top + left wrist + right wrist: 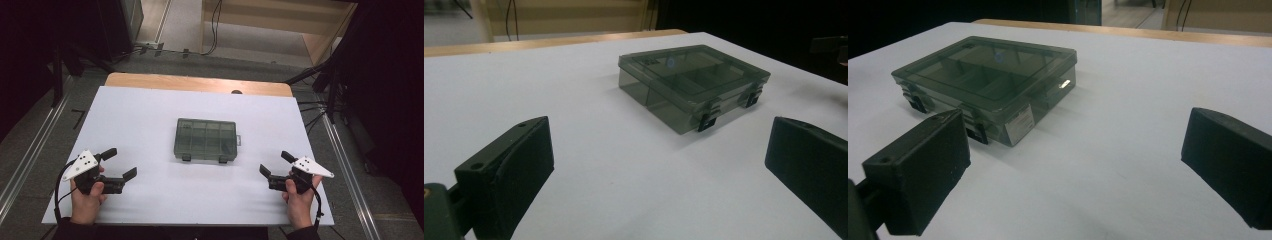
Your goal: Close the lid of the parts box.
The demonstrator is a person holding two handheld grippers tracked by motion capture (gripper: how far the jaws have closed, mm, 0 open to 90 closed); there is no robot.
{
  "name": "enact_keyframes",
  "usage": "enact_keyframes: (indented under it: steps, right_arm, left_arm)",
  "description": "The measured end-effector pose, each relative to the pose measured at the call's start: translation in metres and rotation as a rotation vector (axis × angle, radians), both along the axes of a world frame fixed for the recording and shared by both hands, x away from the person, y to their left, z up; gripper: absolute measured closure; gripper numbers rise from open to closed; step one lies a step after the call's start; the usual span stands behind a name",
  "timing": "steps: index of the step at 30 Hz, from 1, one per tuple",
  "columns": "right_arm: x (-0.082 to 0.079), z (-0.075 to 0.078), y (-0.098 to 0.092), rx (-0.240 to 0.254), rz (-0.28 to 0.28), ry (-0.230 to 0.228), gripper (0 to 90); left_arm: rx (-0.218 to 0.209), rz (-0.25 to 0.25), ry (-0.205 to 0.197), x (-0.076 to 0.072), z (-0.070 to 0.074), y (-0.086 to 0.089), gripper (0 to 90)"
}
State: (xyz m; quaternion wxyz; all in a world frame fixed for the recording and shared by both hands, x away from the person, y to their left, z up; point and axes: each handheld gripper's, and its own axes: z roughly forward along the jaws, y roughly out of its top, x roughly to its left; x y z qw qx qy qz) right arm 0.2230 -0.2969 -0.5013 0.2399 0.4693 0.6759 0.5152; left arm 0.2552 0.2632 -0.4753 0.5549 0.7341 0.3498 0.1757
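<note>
Two latches [204, 158] on the near edge of the smoked-plastic compartment box [205, 140], both clipped shut, lid down. Box flat at mid-table on the white tabletop [150, 200], well apart from either tool. Left gripper [120, 162] spread wide and holding nothing, low over the near-left of the table; right gripper [275, 163] likewise wide apart and empty at near-right, both aimed inward at the box.

Likely step: closing in on the box to open it. Best done with one gripper steadying the box body from its side while the other works a latch from below, one clip at a time, lifting gently so the light box neither slides nor tips. Worth keeping jaw tips low and square to the front edge; slick plastic on a smooth surface, probably prone to skating.

One small white sticker [1019, 123] on the box's end wall, print too blurred to read. No legible brand on lid or grippers.
</note>
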Motion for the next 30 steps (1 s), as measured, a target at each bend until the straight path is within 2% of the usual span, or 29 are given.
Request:
enact_keyframes:
  steps: [24,30]
  right_arm:
    - [-0.014,-0.009,-0.034,-0.011,-0.067,0.018,0.0]
    - [-0.018,-0.009,-0.041,-0.011,-0.079,0.017,0.0]
  left_arm:
    - [-0.001,0.050,0.000,-0.004,-0.004,0.030,0.0]
    - [0.019,0.066,-0.003,-0.004,-0.006,0.038,0.0]
